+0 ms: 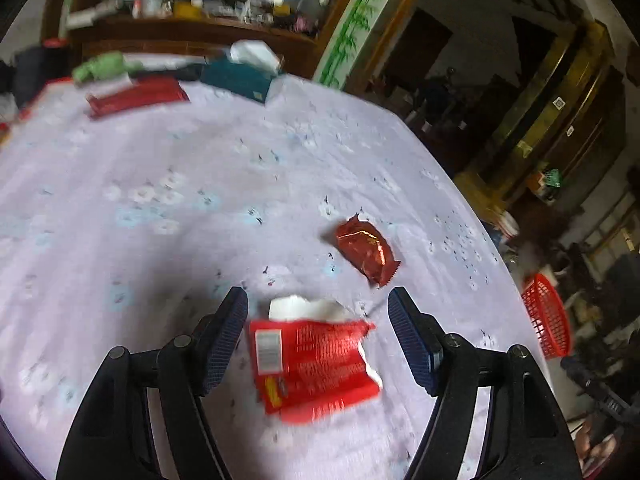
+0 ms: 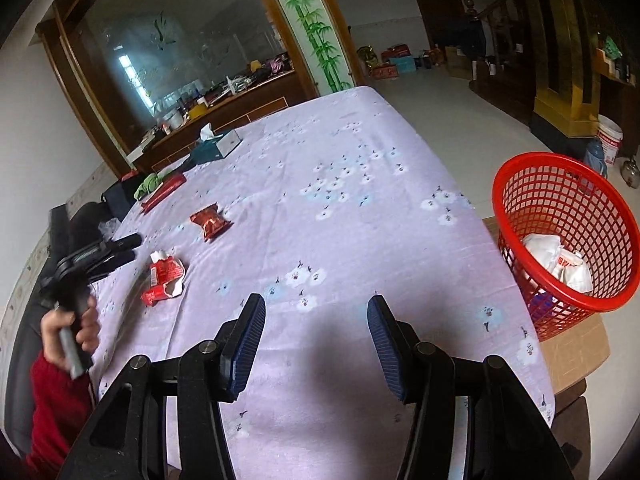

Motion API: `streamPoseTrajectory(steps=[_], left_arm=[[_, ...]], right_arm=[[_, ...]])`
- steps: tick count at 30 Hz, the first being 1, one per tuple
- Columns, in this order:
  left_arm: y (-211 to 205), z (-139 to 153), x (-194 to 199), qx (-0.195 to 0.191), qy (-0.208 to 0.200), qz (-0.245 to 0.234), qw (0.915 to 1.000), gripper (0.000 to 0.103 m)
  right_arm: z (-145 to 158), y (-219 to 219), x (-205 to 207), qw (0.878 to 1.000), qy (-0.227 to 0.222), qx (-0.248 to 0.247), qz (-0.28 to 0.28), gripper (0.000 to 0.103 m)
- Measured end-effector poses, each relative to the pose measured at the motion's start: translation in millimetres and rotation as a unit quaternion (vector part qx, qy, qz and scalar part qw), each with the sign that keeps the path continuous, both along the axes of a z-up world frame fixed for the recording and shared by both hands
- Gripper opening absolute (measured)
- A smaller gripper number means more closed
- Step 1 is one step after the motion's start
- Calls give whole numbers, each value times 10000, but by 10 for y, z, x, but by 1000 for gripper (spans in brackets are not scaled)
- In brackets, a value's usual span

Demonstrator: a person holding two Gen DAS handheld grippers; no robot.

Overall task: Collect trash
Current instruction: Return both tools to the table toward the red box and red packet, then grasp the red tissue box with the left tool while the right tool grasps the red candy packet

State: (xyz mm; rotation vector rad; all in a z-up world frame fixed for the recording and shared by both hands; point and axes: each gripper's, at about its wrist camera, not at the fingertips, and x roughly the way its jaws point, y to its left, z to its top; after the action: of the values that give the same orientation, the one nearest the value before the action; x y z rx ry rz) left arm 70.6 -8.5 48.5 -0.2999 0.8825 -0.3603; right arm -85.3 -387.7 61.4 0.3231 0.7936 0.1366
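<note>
We hold the left gripper (image 1: 318,300) over the table with the lilac flowered cloth (image 1: 160,184), its jaws spread wide and gripping nothing, and between the two blue pads (image 1: 224,336) lies the torn red wrapper (image 1: 312,364) flat on the cloth. In the left wrist view its long axis runs from near us away along the fingers, a little tilted, and the torn open end with the white inner side points away from us, toward the far side of the table. A bit farther and to the right lies the small shiny red packet (image 1: 366,250), apart from the wrapper, with its long axis on a diagonal. At the far edge of the table we see a long red pack (image 1: 136,96), something green (image 1: 104,66) and a dark teal tissue box (image 1: 240,76). The right gripper (image 2: 316,308) hangs above a bare part of the cloth, its jaws also released and empty. In its view the person's left hand (image 2: 74,328), with a red sleeve (image 2: 56,404), holds the handle of the other gripper. The red mesh basket (image 2: 560,184) stands beside the right edge of the table on a cardboard box (image 2: 576,348), with white crumpled trash (image 2: 560,260) inside.
</note>
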Motion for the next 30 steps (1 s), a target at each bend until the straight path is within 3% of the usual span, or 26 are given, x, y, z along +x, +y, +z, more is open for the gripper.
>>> streamPoseTrajectory(steps=[3, 6, 13, 19, 21, 23, 25, 27, 30], left_arm=[[-96, -187, 200, -367, 381, -501, 9973, 71], [-178, -262, 175, -425, 528, -792, 9946, 71], [-322, -226, -399, -412, 438, -1415, 9881, 71], [-564, -216, -834, 144, 63, -1673, 9858, 71], [-593, -229, -810, 57, 77, -1620, 9867, 63], [-649, -277, -735, 82, 245, -1501, 9883, 44], [-708, -329, -677, 100, 344, -1453, 9887, 35], [-763, -372, -669, 140, 447, -1408, 9889, 32], [-831, -417, -650, 196, 526, -1300, 9899, 16]], right_arm=[[2, 16, -8, 10000, 19, -17, -3, 57], [6, 0, -8, 10000, 19, -28, -21, 57], [-41, -47, 50, 10000, 70, 69, -18, 57], [-84, 20, 105, 9998, 128, 94, 76, 57], [-87, 64, 113, 9998, 131, 103, 137, 57], [-85, 106, 110, 9997, 128, 87, 180, 57], [-76, 150, 109, 9996, 122, 62, 235, 57], [-64, 173, 109, 9996, 117, 38, 260, 57], [-44, 205, 147, 9995, 116, -2, 286, 57]])
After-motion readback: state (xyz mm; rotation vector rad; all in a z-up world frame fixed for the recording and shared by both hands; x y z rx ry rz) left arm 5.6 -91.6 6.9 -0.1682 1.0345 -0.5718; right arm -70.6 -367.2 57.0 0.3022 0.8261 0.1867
